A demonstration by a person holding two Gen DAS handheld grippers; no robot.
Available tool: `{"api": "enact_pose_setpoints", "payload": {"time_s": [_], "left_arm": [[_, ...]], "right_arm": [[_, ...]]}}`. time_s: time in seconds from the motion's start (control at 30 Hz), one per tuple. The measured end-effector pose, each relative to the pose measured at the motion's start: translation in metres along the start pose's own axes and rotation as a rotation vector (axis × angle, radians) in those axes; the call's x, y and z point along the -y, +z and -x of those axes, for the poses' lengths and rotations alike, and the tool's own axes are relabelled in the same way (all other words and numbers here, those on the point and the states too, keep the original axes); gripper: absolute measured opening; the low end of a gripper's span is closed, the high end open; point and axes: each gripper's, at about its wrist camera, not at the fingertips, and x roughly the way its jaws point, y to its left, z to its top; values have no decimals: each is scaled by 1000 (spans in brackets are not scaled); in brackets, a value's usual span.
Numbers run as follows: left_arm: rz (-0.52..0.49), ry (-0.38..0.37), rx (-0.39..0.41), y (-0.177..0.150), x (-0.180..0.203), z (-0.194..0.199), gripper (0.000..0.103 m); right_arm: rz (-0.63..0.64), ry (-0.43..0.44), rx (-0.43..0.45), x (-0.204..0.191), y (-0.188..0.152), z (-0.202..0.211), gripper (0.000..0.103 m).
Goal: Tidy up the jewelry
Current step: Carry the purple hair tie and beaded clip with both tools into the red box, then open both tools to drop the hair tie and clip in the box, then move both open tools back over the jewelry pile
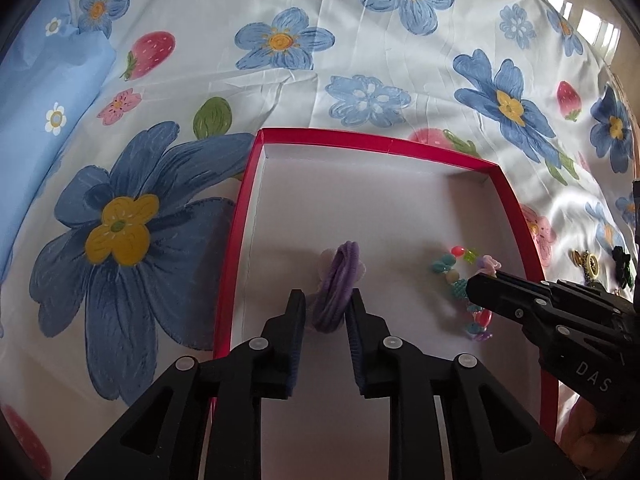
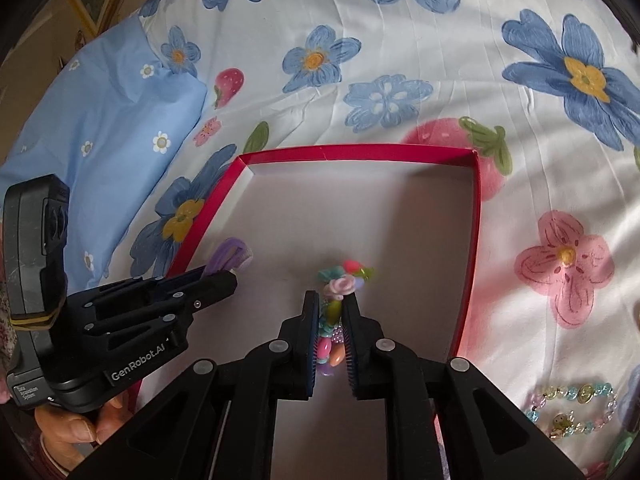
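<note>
A red-rimmed box (image 1: 240,216) with a white floor lies on the flowered bedsheet. My left gripper (image 1: 327,304) points down into its left part. A purple hair tie (image 1: 336,284) with a pale flower stands on edge between the fingertips, with a thin gap at the left pad. My right gripper (image 2: 331,308) is shut on a bracelet of coloured beads (image 2: 340,284) low over the box floor (image 2: 360,216). In the left wrist view the right gripper (image 1: 480,284) comes in from the right over the beads (image 1: 456,264). The left gripper (image 2: 224,280) and the hair tie (image 2: 234,254) show at the left of the right wrist view.
A light blue pillow (image 2: 100,128) lies at the far left. More jewelry rests on the sheet right of the box: a clear bead chain (image 2: 572,400), and gold and dark pieces (image 1: 588,264). A hand (image 2: 76,432) holds the left gripper's handle.
</note>
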Motion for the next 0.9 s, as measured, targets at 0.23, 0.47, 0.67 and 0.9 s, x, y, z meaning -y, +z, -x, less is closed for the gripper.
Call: {"api": "enact_pose_setpoints", "payload": {"time_s": [0.23,0.47,0.67,0.9], "left_arm": [[14,16,32,-8,-3,18,53],[44,-17,64,-24,-3,47,54],[64,-48,79,-41,2,66,59],[67,-93,81,-56,19,83,60]], "right_arm": [[-9,15,18,-2,-1,10,27],[-23,34,58,-1,-11,40,27],[-44,36,107,7,-30,79,32],[-83,8,140,29,-54,117,36]]}}
